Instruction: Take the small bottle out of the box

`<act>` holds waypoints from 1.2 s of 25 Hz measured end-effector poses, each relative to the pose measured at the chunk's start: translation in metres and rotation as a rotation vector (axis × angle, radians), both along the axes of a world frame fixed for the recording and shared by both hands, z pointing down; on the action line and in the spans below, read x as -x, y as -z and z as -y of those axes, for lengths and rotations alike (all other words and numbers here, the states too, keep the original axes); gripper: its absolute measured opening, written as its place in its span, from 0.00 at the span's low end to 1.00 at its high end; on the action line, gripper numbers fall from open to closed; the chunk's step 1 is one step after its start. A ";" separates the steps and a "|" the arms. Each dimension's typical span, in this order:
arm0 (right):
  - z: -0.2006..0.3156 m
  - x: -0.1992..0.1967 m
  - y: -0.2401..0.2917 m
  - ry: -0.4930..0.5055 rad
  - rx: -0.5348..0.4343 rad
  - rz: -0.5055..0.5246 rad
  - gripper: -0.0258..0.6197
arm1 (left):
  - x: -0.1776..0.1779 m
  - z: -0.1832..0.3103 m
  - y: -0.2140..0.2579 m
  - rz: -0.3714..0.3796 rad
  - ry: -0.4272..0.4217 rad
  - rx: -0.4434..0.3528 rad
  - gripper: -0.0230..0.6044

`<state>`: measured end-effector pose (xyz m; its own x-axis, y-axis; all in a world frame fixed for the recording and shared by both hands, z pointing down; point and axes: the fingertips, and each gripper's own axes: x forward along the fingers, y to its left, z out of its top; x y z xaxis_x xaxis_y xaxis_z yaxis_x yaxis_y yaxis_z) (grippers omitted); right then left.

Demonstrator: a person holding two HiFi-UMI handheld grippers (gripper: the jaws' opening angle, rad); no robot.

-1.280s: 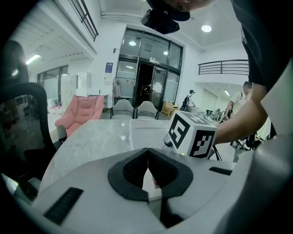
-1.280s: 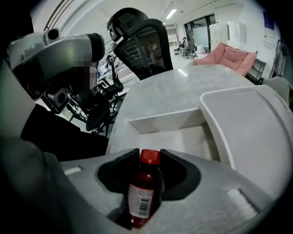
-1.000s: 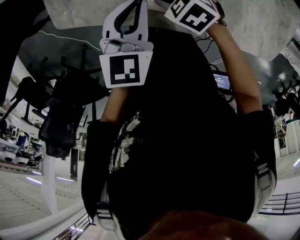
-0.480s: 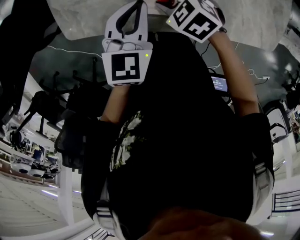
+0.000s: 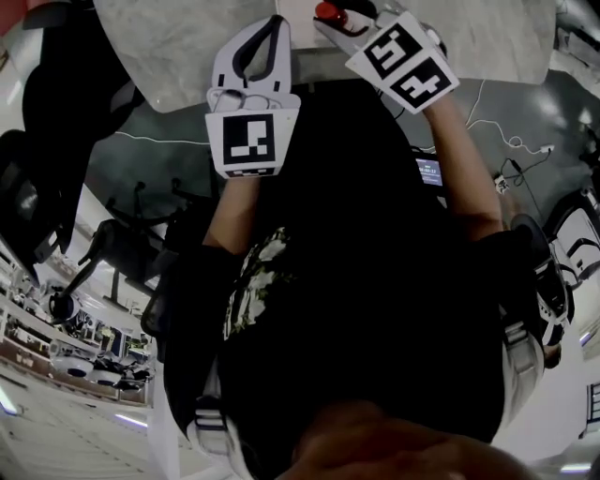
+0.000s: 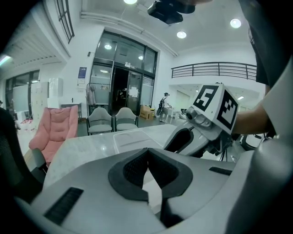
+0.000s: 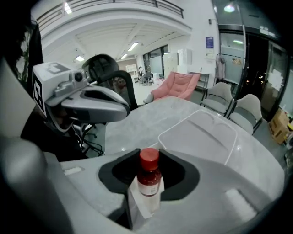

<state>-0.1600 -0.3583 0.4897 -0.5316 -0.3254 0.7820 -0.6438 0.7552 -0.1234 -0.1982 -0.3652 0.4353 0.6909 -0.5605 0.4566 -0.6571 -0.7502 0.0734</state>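
Note:
In the right gripper view, the small bottle (image 7: 149,179), with a red cap and a white label, stands upright between the pads of my right gripper (image 7: 149,170), which is shut on it. The bottle is held above the marble table (image 7: 151,121), on the near side of the clear plastic box (image 7: 200,136). From the head view, its red cap (image 5: 325,12) shows at the tip of the right gripper (image 5: 343,15). My left gripper (image 6: 147,153) is shut with nothing in it and sits beside the right one (image 6: 183,137).
The clear box (image 6: 130,137) lies on the table (image 5: 169,47) ahead of both grippers. A pink armchair (image 6: 50,130) and grey chairs (image 6: 112,121) stand beyond the table. Black office chairs (image 5: 56,103) and cables are on the floor around the person.
The head view has swung, so more of the table top shows. The right gripper has tilted and dropped slightly in the picture, and the bottle's red cap now shows at its tip. The left gripper has barely moved.

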 end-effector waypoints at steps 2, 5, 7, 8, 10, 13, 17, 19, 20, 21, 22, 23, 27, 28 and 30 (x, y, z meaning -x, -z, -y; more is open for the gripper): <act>-0.008 -0.003 0.020 -0.055 -0.020 0.038 0.23 | -0.001 -0.009 0.009 -0.012 -0.009 -0.001 0.06; -0.013 -0.004 0.044 -0.106 -0.065 0.062 0.23 | -0.001 -0.017 0.023 -0.025 -0.037 -0.024 0.06; -0.010 -0.004 0.058 -0.132 -0.099 0.063 0.23 | -0.004 -0.014 0.031 -0.033 -0.066 -0.052 0.06; -0.010 -0.005 0.063 -0.143 -0.111 0.064 0.23 | -0.005 -0.014 0.034 -0.035 -0.079 -0.061 0.06; -0.012 -0.003 0.072 -0.165 -0.122 0.071 0.23 | -0.007 -0.014 0.038 -0.039 -0.100 -0.069 0.06; -0.016 -0.004 0.084 -0.194 -0.130 0.079 0.23 | -0.010 -0.017 0.044 -0.054 -0.126 -0.075 0.06; -0.017 -0.011 0.098 -0.209 -0.155 0.063 0.23 | -0.016 -0.016 0.055 -0.068 -0.142 -0.095 0.06; -0.019 -0.014 0.104 -0.221 -0.171 0.062 0.23 | -0.017 -0.016 0.059 -0.076 -0.145 -0.101 0.06; -0.019 -0.015 0.108 -0.225 -0.181 0.063 0.23 | -0.017 -0.015 0.061 -0.077 -0.144 -0.105 0.06; -0.019 -0.016 0.113 -0.226 -0.190 0.066 0.23 | -0.017 -0.015 0.064 -0.077 -0.142 -0.109 0.06; -0.019 -0.017 0.118 -0.225 -0.199 0.070 0.23 | -0.018 -0.015 0.066 -0.077 -0.139 -0.114 0.06; -0.019 -0.019 0.123 -0.223 -0.207 0.074 0.23 | -0.019 -0.015 0.069 -0.076 -0.136 -0.118 0.06; -0.016 -0.026 0.142 -0.211 -0.242 0.098 0.23 | -0.027 -0.010 0.081 -0.079 -0.115 -0.136 0.06; -0.016 -0.028 0.148 -0.205 -0.250 0.106 0.23 | -0.030 -0.009 0.085 -0.080 -0.110 -0.142 0.06; -0.016 -0.033 0.158 -0.192 -0.265 0.116 0.23 | -0.036 -0.009 0.093 -0.081 -0.101 -0.156 0.06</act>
